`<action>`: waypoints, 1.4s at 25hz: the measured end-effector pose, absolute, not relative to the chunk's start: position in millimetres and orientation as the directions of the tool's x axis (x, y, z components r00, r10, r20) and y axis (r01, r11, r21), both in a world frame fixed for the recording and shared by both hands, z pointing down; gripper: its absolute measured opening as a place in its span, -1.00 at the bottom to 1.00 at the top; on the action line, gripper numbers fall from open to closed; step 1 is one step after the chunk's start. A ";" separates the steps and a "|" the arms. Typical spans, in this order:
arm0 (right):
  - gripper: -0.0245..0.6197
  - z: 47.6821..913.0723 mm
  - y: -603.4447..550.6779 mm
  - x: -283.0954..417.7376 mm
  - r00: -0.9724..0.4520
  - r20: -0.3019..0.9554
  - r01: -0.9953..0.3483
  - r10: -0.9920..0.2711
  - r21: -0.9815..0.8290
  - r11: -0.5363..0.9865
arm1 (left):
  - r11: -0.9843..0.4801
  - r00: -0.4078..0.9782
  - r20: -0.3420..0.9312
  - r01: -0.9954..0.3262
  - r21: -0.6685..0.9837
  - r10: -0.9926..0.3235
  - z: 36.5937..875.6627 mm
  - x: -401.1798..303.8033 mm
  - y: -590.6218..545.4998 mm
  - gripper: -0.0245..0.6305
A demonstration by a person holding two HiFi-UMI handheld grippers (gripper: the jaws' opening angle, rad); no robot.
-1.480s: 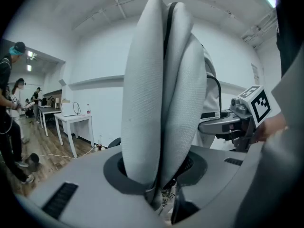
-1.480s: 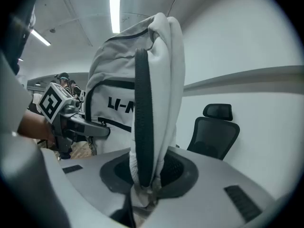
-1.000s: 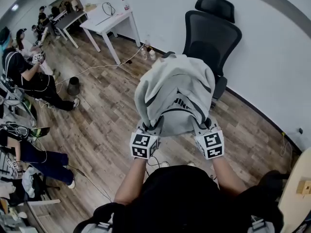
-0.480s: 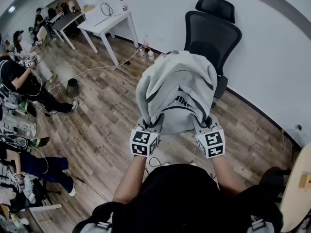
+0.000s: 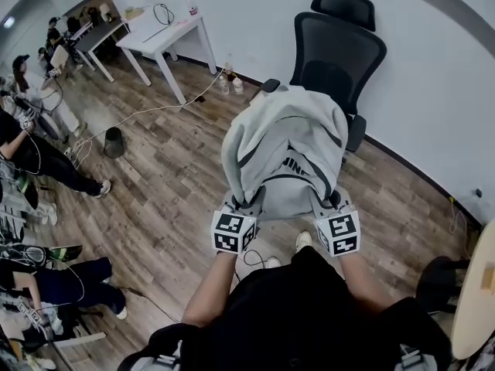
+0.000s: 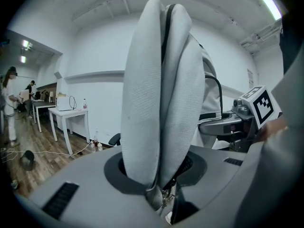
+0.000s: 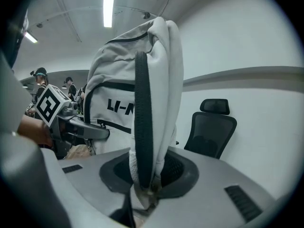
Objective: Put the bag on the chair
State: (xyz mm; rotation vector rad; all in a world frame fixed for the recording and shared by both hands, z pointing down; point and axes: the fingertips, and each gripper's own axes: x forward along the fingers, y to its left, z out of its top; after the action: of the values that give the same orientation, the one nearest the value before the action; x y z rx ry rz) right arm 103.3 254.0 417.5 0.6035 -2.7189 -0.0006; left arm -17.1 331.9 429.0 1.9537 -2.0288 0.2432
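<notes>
Two grippers held a grey bag (image 5: 282, 149) up in the middle of the head view, above the wooden floor (image 5: 170, 184). At the bag's lower left edge sat the left gripper (image 5: 247, 202), its jaws pinched on a thick padded grey fold that rose straight up from between them in the left gripper view. At the lower right edge sat the right gripper (image 5: 326, 200), its jaws clamped on a padded strap (image 7: 145, 122) with a dark band down its face. Black lettering showed on the bag's side, partly covered. The bag was not on the black mesh chair (image 5: 340, 52), which stood behind it at the upper right of the frame, against the white wall (image 5: 433, 91). In the right gripper view the chair stood apart, beyond the bag. A white table (image 5: 166, 33) stood at the upper left, and people (image 5: 31, 153) were along the left edge
</notes>
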 end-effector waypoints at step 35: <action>-0.61 436.1 44.5 -15.6 -0.894 0.342 -0.298 -0.289 0.026 0.954 | 0.121 -0.082 0.395 -0.990 0.074 -0.915 440.0 -127.0 133.4 -0.54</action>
State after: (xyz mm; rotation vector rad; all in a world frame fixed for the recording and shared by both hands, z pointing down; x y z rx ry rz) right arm -15.6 44.5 436.1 0.4274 -2.7592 0.0380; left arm -127.0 133.4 440.0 1.8536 -2.0620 0.3019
